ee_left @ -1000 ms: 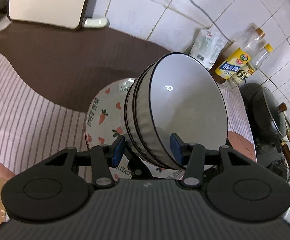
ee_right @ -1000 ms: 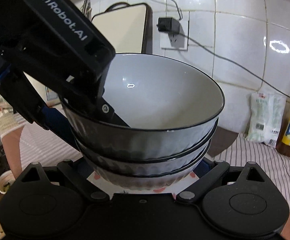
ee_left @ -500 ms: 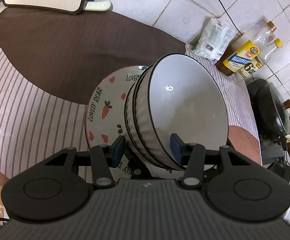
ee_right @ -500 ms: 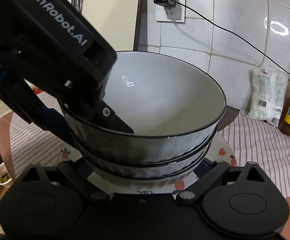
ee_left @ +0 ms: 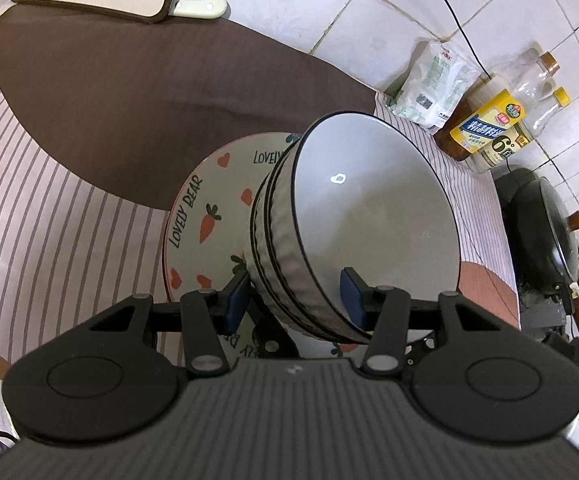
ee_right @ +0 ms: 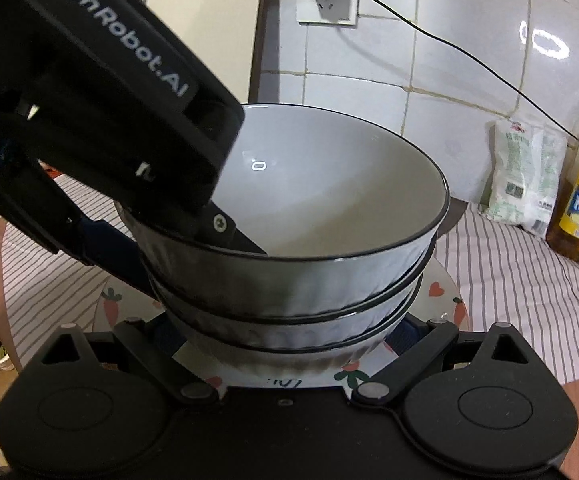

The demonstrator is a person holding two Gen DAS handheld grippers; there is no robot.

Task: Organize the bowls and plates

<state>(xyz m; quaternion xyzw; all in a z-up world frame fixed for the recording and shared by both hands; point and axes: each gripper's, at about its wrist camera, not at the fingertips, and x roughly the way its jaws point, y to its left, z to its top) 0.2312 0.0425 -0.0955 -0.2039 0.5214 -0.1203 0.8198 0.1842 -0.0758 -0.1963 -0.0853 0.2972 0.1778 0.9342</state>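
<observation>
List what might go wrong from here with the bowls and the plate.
1. The left tongs pinch only the rim of the bowl stack, one finger inside and one outside; the nested bowls could slip.
2. The stack sits on the carrot plate, which the right tongs seem to carry; tilting may slide the bowls off.
3. The oil bottle and the bag stand nearby and might get knocked.

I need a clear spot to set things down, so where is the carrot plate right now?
In the left wrist view the carrot plate sits mid-frame directly under the stack of bowls, over the striped cloth, with the oil bottle at upper right.
</observation>
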